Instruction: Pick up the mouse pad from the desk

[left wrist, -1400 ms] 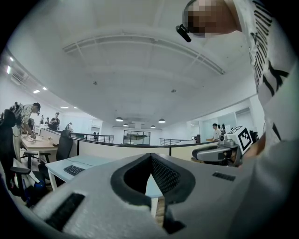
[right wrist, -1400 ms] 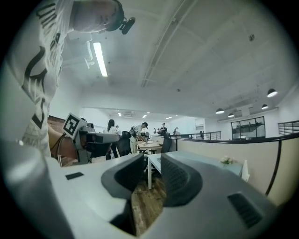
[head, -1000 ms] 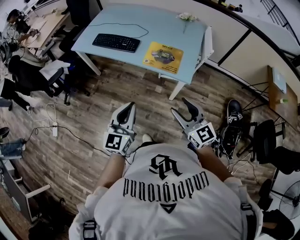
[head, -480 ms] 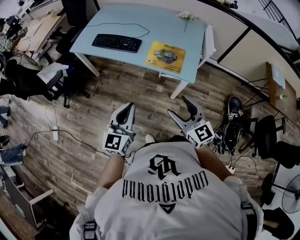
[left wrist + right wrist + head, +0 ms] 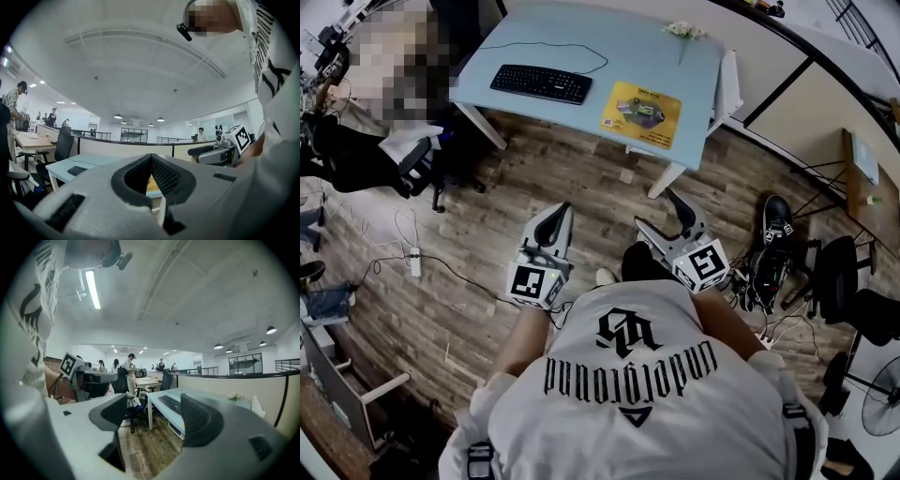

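Observation:
The yellow mouse pad (image 5: pixel 641 113) lies on the right part of the light-blue desk (image 5: pixel 581 47), to the right of a black keyboard (image 5: pixel 539 83). Both grippers hang over the wooden floor, well short of the desk and pointing toward it. My left gripper (image 5: pixel 557 212) is shut with its tips together and nothing held; in the left gripper view, the mouse pad (image 5: pixel 152 185) shows through the gap below the left gripper's (image 5: pixel 151 158) tips. My right gripper (image 5: pixel 660 214) is opening, its jaws wide apart with nothing between them. In the right gripper view, the right gripper (image 5: pixel 154 411) frames the keyboard (image 5: pixel 171 404).
A white flower (image 5: pixel 684 31) sits at the desk's far edge. Office chairs (image 5: pixel 417 155) and a cable strip (image 5: pixel 412 262) are on the floor at left. Black shoes (image 5: pixel 773 239), cables and another chair (image 5: pixel 848 281) lie at right. People stand by distant desks (image 5: pixel 126 369).
The right gripper's jaws have spread wider. The desk has slid a little lower and to the right in the head view as both grippers moved toward it. The left gripper stays shut.

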{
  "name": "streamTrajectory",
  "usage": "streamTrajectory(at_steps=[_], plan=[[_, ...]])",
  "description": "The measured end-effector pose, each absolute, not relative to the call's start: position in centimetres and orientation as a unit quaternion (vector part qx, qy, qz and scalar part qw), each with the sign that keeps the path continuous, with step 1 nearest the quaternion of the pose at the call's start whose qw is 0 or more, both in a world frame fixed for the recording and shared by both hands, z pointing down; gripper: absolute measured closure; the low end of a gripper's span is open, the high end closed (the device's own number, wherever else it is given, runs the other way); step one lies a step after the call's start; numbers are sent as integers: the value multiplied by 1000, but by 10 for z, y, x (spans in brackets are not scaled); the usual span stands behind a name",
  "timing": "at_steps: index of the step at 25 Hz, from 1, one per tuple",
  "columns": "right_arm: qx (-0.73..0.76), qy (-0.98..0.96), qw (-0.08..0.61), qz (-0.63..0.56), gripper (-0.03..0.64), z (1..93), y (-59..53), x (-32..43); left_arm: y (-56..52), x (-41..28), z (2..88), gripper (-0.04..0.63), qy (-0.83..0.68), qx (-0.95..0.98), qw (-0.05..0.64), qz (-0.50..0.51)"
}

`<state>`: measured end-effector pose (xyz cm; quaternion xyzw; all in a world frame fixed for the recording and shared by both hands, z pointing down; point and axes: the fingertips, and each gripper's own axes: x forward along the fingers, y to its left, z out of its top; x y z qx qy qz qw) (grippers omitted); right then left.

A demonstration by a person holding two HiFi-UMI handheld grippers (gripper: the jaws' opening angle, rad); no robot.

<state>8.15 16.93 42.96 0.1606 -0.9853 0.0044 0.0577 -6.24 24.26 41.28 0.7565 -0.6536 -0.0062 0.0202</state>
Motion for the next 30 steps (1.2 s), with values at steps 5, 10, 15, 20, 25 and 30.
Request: streamTrajectory(at_steps=[5, 10, 15, 20, 25, 30], plan=[[159, -986, 57, 3, 259, 429, 150, 67, 232, -74, 413, 589, -662, 749, 23, -1], [149, -987, 56, 8, 261, 434, 117, 56, 205, -86, 421, 588, -671, 740, 31, 5], [145, -988, 55, 15, 261, 433, 72, 48, 164, -94, 419, 588, -676, 737, 32, 10], [134, -990, 51, 11, 262, 429, 23, 47, 119, -94, 419, 588, -682, 730, 31, 11], [138, -989, 47, 9, 262, 423, -33, 59, 63, -87, 414, 588, -683, 730, 30, 13], [152, -987, 50, 2, 265, 427, -88, 86, 5, -66, 411, 588, -676, 736, 21, 14]])
